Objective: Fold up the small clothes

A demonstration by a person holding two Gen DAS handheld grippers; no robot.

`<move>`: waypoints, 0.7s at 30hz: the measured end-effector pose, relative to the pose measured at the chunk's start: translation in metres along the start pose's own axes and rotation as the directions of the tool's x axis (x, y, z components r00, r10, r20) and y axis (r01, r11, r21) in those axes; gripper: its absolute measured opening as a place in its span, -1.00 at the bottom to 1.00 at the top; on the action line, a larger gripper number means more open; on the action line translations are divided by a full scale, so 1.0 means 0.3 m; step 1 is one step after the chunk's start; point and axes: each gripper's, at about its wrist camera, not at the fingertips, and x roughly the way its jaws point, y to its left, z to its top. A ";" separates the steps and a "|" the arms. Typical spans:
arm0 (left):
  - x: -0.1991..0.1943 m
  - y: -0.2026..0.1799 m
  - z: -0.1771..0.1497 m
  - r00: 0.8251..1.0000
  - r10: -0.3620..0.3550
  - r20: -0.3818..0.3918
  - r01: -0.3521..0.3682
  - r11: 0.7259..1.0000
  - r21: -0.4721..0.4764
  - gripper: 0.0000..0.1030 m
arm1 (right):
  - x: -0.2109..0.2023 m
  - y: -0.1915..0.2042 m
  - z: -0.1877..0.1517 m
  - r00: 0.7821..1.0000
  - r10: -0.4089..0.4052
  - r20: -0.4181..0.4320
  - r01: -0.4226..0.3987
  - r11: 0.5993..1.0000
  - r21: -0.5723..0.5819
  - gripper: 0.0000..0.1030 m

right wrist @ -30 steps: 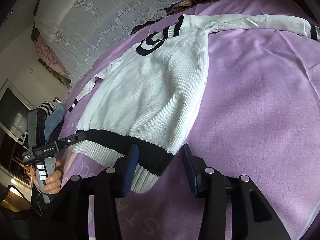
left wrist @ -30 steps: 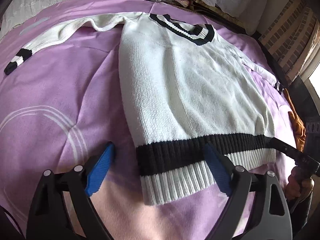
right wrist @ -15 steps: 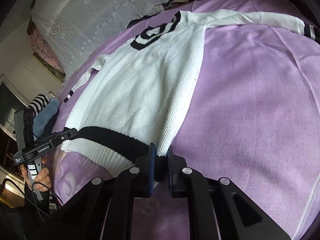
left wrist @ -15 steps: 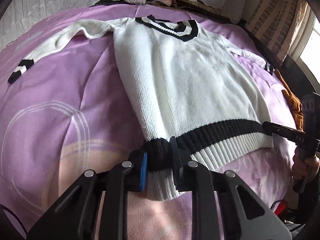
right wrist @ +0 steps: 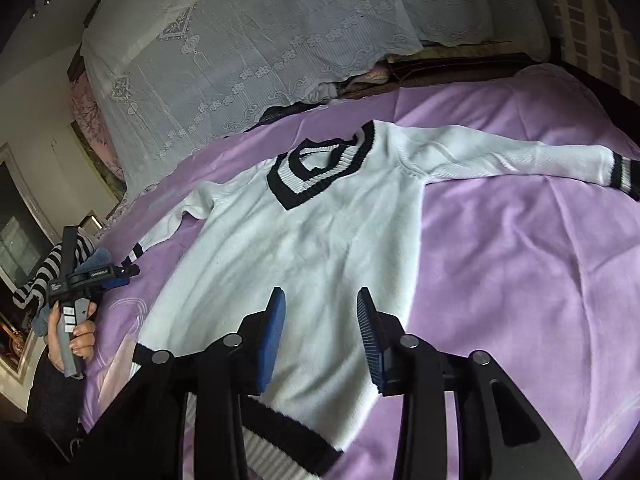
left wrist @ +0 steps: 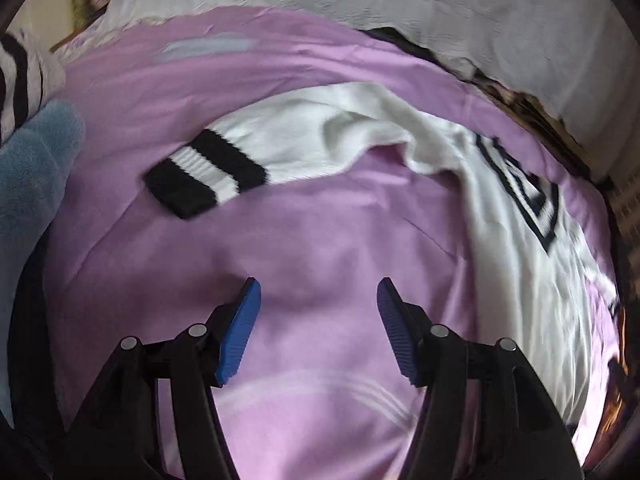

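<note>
White knit with black bands: your sweater (right wrist: pixel 304 248) lies spread flat, front up, on the purple bedspread (right wrist: pixel 520 280), its V-neck collar (right wrist: pixel 320 172) toward the lace-covered pillows (right wrist: pixel 260 40) at the head of the bed. One sleeve (right wrist: pixel 500 156) stretches straight out to the right in the right wrist view, ending in a striped cuff (right wrist: pixel 624 172) near the edge of the bed. The other sleeve (left wrist: pixel 304 140) lies rumpled on the far side, its black-and-white cuff (left wrist: pixel 204 172) resting on the bedspread.

Your right gripper (right wrist: pixel 320 332) hovers over the lower body of the sweater, just above the black hem band (right wrist: pixel 288 428). Its blue pads (right wrist: pixel 272 332) stand apart and are opening, with only the knit below them, nothing pinched.

Your left gripper (left wrist: pixel 316 328) points down at bare bedspread beside the sweater, with the striped cuff ahead of it and a little to the left. Its pads (left wrist: pixel 240 332) are also apart and opening, and nothing sits between them. In the right wrist view you can see that same gripper (right wrist: pixel 120 271) at the left side of the bed, your hand (right wrist: pixel 76 332) wrapped round its grey handle, near the sleeve's cuff.

A blue fleece item (left wrist: pixel 32 168) and a black-and-white striped garment (left wrist: pixel 20 76) lie at the bed's left edge, apart from the sweater.
</note>
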 end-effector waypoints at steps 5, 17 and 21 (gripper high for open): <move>0.078 0.040 0.143 0.999 0.009 0.041 -0.001 0.985 -0.170 0.23 | 0.123 0.036 0.006 0.998 0.056 -0.001 -0.056 0.998 0.041 -0.23; 0.094 0.184 0.311 0.911 0.395 0.116 -0.349 0.891 -0.292 -0.80 | 0.165 -0.163 -0.030 1.000 -0.001 -0.017 0.004 0.980 0.199 -0.24; 0.113 0.123 0.267 0.869 0.481 0.117 -0.448 0.864 -0.228 -0.51 | 0.155 -0.146 -0.020 0.999 -0.038 -0.001 0.038 0.985 0.168 -0.23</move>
